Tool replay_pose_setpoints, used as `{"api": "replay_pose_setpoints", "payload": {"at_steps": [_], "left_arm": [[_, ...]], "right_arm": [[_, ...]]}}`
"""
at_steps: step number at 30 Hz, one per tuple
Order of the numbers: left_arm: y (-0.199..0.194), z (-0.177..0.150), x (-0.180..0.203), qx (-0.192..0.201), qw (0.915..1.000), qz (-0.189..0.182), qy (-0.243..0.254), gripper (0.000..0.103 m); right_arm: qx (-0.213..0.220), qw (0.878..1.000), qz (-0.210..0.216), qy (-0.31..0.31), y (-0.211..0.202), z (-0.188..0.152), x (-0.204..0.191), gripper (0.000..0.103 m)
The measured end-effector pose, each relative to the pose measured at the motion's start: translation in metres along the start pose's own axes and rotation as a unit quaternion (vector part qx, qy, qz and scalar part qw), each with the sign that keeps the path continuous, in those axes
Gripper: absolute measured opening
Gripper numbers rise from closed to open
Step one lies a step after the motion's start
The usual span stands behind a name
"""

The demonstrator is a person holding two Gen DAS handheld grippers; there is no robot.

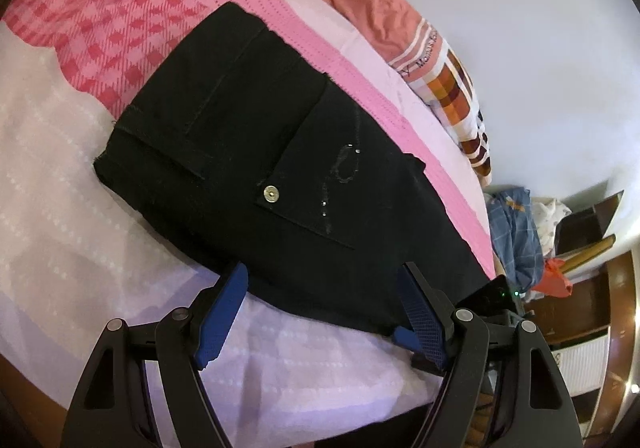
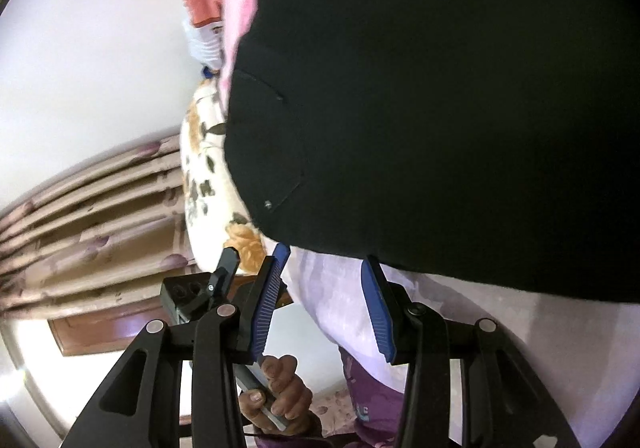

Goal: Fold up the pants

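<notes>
The black pants (image 1: 280,151) lie folded into a compact, roughly rectangular bundle on the bed (image 1: 60,187), across a pale lilac sheet with faint white dotted stripes and partly over a pink blanket (image 1: 120,19) with a red checked pattern. The cloth is dark and matte; a back pocket faces up, showing a small gold-coloured stud (image 1: 271,192) at its corner and a curl of pale stitching with a few tiny sparkling stones beside it. A hem and seam lines run along the far end of the bundle, and the layers sit stacked with fairly even edges. Behind the pants, along the wall, lies a heap of bedding (image 1: 400,31) in orange, white and checked cloth. The left hand-held gripper (image 1: 324,300) hovers at the near edge of the pants with its 2 blue-padded fingers spread wide, the edge of the cloth between them but not pressed by either pad. In the right wrist view the pants fill most of the picture, very near; the right hand-held gripper (image 2: 326,288) sits just below their edge with its fingers partly apart, over the lilac sheet, and grips nothing. A person's hand (image 2: 280,392) shows below it, wrapped round a handle.
</notes>
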State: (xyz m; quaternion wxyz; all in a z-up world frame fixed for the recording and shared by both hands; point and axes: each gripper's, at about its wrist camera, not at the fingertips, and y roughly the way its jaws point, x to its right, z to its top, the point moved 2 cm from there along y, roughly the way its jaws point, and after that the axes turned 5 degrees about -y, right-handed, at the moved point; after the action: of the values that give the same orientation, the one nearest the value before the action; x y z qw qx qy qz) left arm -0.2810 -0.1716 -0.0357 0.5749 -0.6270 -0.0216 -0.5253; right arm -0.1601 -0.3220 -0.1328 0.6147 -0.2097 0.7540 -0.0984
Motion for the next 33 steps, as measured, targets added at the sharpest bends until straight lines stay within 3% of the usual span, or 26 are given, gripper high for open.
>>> {"api": "replay_pose_setpoints", "payload": {"at_steps": [5,11,12,14,16,22,27,31,33], "left_arm": [[0.002,0.005,-0.010,0.002,0.9998,-0.005,-0.017,0.077],[0.006,0.007,-0.016,0.006,0.9998,-0.005,-0.021,0.077],[0.005,0.008,-0.016,0.008,0.9997,-0.006,-0.021,0.077],[0.004,0.008,-0.018,0.013,0.9997,-0.005,-0.018,0.077],[0.002,0.008,-0.019,0.023,0.9997,0.000,-0.012,0.077],[0.001,0.007,-0.015,0.033,0.9989,0.025,0.024,0.077],[-0.004,0.009,-0.020,0.035,0.9989,0.029,0.013,0.077],[-0.009,0.012,-0.030,0.035,0.9992,0.010,-0.014,0.077],[-0.010,0.013,-0.032,0.035,0.9991,0.001,-0.022,0.077]], "right_arm": [[-0.004,1.000,0.002,0.015,0.010,-0.005,-0.001,0.041],[0.039,0.997,0.012,0.067,0.013,0.003,0.008,0.039],[0.044,0.997,0.005,0.069,0.013,0.003,0.009,0.035],[0.049,0.996,-0.014,0.068,0.018,0.003,0.009,0.016],[0.046,0.997,-0.036,0.056,0.026,0.004,0.007,0.007],[0.029,0.998,-0.054,0.006,0.026,0.000,-0.003,0.006],[-0.011,0.997,-0.070,-0.004,0.044,-0.012,-0.002,0.003],[-0.008,1.000,-0.025,0.017,0.039,-0.007,0.000,0.007],[0.006,0.999,-0.022,0.033,0.029,-0.008,0.005,0.008]]}}
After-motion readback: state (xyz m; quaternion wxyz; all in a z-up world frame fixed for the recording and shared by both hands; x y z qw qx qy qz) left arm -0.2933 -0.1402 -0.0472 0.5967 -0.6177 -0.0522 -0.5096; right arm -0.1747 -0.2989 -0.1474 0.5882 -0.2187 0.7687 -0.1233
